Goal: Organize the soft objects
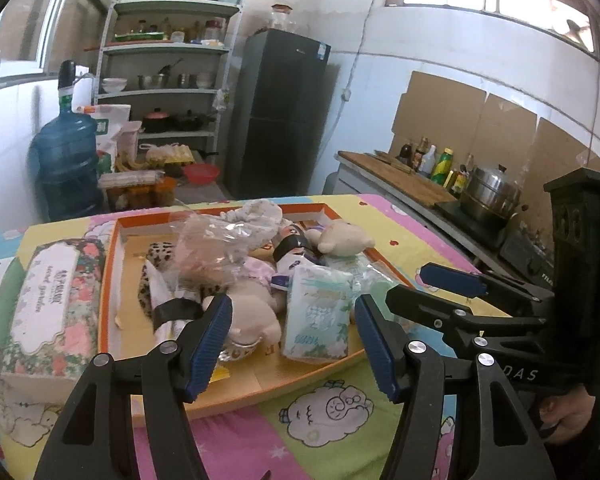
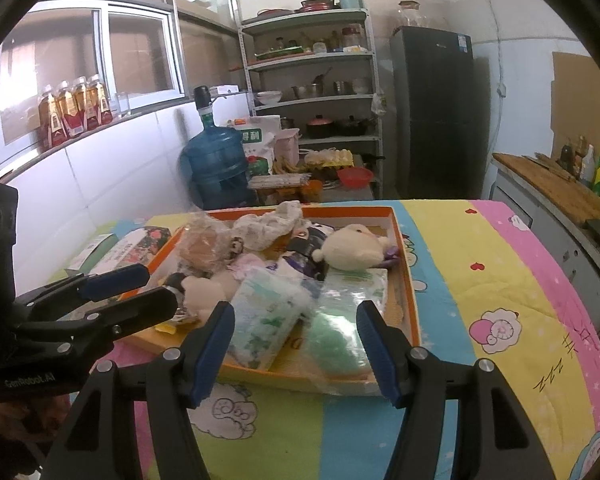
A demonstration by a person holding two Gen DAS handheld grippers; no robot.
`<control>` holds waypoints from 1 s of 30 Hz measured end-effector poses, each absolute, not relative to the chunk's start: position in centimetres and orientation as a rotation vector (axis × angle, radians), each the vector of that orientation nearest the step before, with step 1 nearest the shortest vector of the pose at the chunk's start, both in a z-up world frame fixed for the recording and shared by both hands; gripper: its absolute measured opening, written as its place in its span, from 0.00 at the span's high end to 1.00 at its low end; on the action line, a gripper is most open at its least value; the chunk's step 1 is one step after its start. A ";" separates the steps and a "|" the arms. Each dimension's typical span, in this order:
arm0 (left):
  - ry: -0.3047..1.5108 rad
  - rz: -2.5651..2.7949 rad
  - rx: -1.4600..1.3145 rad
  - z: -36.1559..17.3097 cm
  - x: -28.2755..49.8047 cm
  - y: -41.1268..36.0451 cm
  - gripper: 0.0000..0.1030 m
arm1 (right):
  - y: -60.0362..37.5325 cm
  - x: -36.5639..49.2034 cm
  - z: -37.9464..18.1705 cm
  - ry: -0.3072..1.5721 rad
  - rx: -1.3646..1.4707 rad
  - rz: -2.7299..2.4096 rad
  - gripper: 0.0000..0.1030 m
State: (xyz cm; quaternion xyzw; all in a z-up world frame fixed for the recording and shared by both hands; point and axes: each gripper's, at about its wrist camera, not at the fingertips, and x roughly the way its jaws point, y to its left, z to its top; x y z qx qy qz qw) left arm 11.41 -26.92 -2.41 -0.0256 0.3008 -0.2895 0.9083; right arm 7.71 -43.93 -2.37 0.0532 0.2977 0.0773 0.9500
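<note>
An orange-rimmed cardboard tray point(image 1: 112, 280) point(image 2: 406, 280) sits on a cartoon-print cloth, piled with soft items. A cream plush bear point(image 1: 344, 238) point(image 2: 354, 246) lies at the back. A pale green tissue pack point(image 1: 316, 312) point(image 2: 266, 322) lies at the front, next to a clear bag with a green sponge point(image 2: 336, 340). A leopard-print roll point(image 1: 156, 284) lies at the tray's left. A crumpled clear bag point(image 1: 216, 246) point(image 2: 204, 246) sits on top. My left gripper point(image 1: 294, 344) is open just before the tray's front edge. My right gripper point(image 2: 296, 354) is open, also before the tray.
Floral tissue boxes point(image 1: 56, 300) point(image 2: 140, 242) lie left of the tray. Behind the table stand a blue water jug point(image 1: 66, 160), a shelf rack point(image 2: 312, 92) and a dark fridge point(image 1: 284, 112). A counter with bottles and a steel pot point(image 1: 488, 196) runs along the right.
</note>
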 end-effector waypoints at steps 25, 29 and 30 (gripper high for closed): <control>0.568 -0.567 -0.103 -1.2 8.0 -20.6 0.36 | -38.6 5.4 -0.7 0.579 0.070 0.187 0.39; 0.560 -0.560 -0.110 -1.1 7.3 -19.5 0.37 | -37.4 5.1 -0.6 0.576 0.065 0.196 0.39; 0.558 -0.559 -0.112 -1.1 7.2 -19.2 0.37 | -37.2 4.9 -0.6 0.574 0.063 0.198 0.39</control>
